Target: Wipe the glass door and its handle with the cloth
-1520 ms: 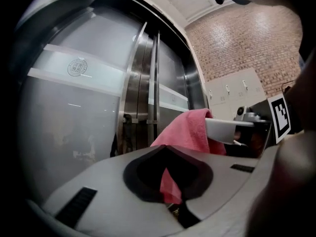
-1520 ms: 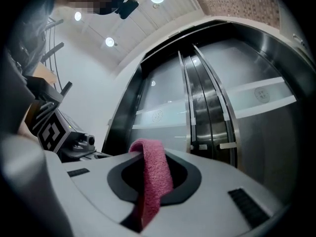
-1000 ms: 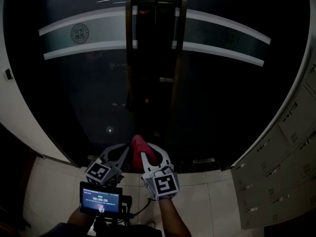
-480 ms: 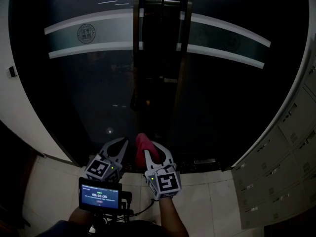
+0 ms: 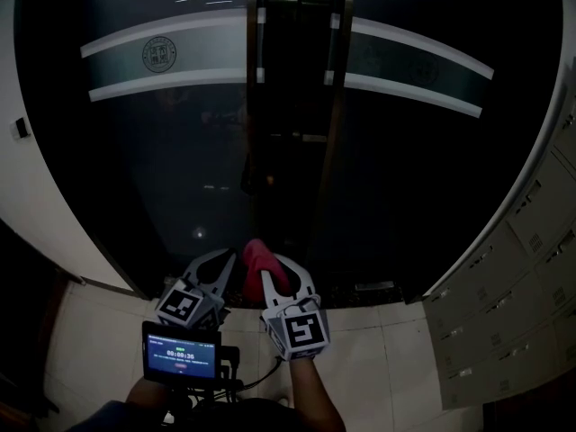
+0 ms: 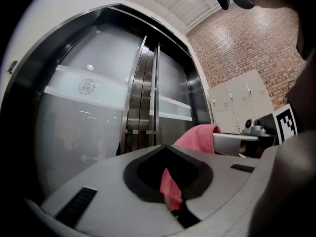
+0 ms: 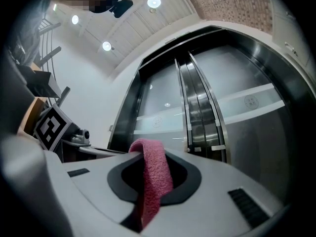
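the cloth is pink and sits low in front of the person, well short of the glass door. the right hand-held gripper is clamped on it: in the right gripper view the towel runs up through the gap of the closed jaws and folds over the top. the left hand-held gripper has its jaws together too, and the left gripper view shows a thin pink strip caught at their seam, so it looks to be pinching a corner of the same cloth.

judging from this, no wiping contact is made yet, and the risks lie in the reach.

- the fold above the right jaws is small. if the jaws meet the pane before the fabric does, hard plastic scrapes the glass and leaves marks instead of cleaning.
- the left hold looks slight. a pull from the right side could tug that corner free, letting the cloth swing or bunch.
- with both tools tied to one towel, moving them apart could stretch it and slip it out of one grip.
- the handle is a narrow upright steel bar at the centre seam. a jaw tip could catch on its brackets, or the cloth could snag there.
- the scene is dim and the pane reflects, so judging the gap to the glass is hard, and a hard bump is possible.
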The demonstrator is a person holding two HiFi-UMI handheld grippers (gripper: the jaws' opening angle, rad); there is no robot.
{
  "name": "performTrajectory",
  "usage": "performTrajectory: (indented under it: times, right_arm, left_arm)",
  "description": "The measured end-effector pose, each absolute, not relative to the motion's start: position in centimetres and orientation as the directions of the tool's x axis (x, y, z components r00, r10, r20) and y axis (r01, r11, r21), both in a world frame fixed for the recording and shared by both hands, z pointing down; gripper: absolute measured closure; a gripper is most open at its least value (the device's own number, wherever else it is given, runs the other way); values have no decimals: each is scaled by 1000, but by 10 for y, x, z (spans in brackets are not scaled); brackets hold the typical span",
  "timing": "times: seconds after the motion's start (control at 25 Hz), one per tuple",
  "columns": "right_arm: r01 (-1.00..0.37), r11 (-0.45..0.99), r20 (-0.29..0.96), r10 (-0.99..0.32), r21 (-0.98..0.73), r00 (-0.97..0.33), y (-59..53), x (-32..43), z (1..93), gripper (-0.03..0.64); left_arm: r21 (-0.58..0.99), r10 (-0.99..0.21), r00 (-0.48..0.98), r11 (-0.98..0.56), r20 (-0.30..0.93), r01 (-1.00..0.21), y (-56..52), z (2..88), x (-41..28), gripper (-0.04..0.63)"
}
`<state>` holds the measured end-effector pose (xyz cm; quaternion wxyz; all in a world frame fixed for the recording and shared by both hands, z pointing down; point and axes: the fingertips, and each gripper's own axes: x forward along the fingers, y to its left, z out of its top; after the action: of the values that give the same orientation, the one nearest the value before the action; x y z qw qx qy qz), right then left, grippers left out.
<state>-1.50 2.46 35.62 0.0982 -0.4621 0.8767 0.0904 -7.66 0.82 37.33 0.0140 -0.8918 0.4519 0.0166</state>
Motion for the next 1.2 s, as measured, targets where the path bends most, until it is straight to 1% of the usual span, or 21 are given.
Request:
performTrajectory:
  times: [0.2,0.36,0.6,0.84,1.2]
  right_arm:
    - [-836,543,-270,-795,80,-543,27,-15,356,589]
    - [-840,536,-278,-797,81,-536,26,-13,359,589]
    - [-839,538,-280,-795,81,-537,28,-11,360,589]
    - [-835,545,-270,-795,74,-543,28,-11,362,589]
    - [-828,555,-221,-800,81,-557,32,-10,367,592]
  left_arm:
    - [3,-794,606,-607,-39,-795,11,374,-77,583]
    - [-36,-778,628,-627,-11,-778,15,376,-71,581]
    - [-34,-757,654,-654,4,-756,18,379,-60,583]
    - [-33,-763,646,-646,6,-762,17,379,-60,583]
    - [-24,-766,643,-643,7,-766,18,382,-56,583]
